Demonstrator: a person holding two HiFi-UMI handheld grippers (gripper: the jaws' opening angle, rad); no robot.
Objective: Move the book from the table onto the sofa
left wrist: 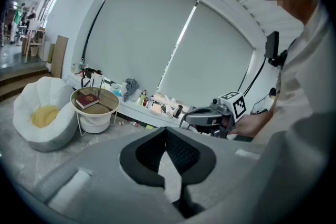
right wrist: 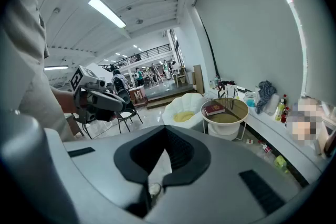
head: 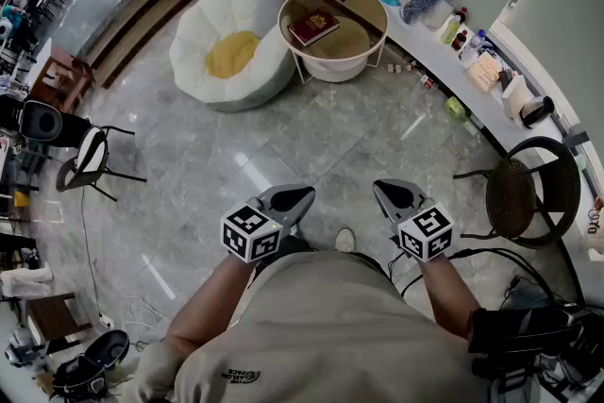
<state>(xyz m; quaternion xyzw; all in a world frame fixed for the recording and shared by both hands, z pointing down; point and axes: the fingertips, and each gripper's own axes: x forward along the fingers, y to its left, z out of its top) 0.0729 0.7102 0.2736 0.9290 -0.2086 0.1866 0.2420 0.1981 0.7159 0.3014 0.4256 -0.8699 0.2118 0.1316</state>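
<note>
A dark red book (head: 314,25) lies on a round white-rimmed side table (head: 355,35) at the far end of the floor. Left of the table stands the sofa (head: 215,22), a white petal-shaped seat with a yellow cushion (head: 231,53). My left gripper (head: 294,200) and right gripper (head: 389,194) are held close to my body, far from the table, both shut and empty. In the left gripper view the book (left wrist: 87,101) and sofa (left wrist: 44,116) are small at the left. In the right gripper view the book (right wrist: 214,109) lies beyond the shut jaws.
A long white counter (head: 444,52) with bottles, a cloth and clutter runs behind the table. A black wicker chair (head: 518,194) stands at the right. A black-and-white chair (head: 90,158) is at the left. Wooden steps (head: 151,9) lie beyond the sofa.
</note>
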